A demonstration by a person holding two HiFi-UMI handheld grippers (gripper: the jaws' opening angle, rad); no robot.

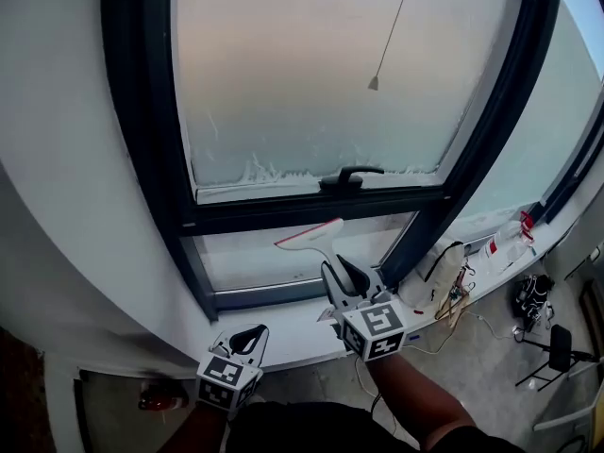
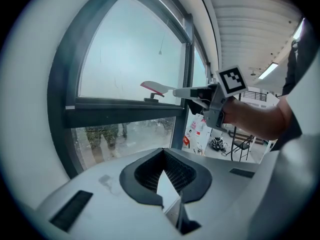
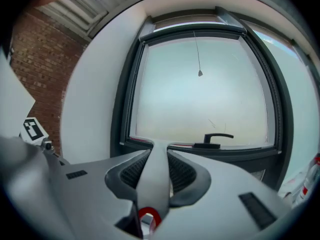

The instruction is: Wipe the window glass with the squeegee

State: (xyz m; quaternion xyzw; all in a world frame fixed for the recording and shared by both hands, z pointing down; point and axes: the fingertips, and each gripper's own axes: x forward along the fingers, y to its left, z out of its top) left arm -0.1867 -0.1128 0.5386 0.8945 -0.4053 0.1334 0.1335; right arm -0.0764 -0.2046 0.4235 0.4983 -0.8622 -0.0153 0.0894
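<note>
The squeegee (image 1: pixel 311 237) is white with a red blade edge, and my right gripper (image 1: pixel 342 274) is shut on its handle. Its blade sits near the dark crossbar, just below the window handle (image 1: pixel 351 175). I cannot tell whether it touches the glass. In the right gripper view the squeegee handle (image 3: pixel 156 176) runs up between the jaws of the right gripper (image 3: pixel 154 171) toward the hazy upper pane (image 3: pixel 200 94). My left gripper (image 1: pixel 249 336) hangs low by the sill, shut and empty. The left gripper view shows its jaws (image 2: pixel 162 171) together, with the squeegee (image 2: pixel 159 88) and the right gripper (image 2: pixel 200 95) beyond.
A white residue line runs along the bottom of the upper glass (image 1: pixel 311 74). A blind cord pull (image 1: pixel 374 83) hangs before it. The sill (image 1: pixel 283 327) carries a bag, cables and a bottle (image 1: pixel 491 246) at right. A chair (image 1: pixel 552 347) stands on the floor.
</note>
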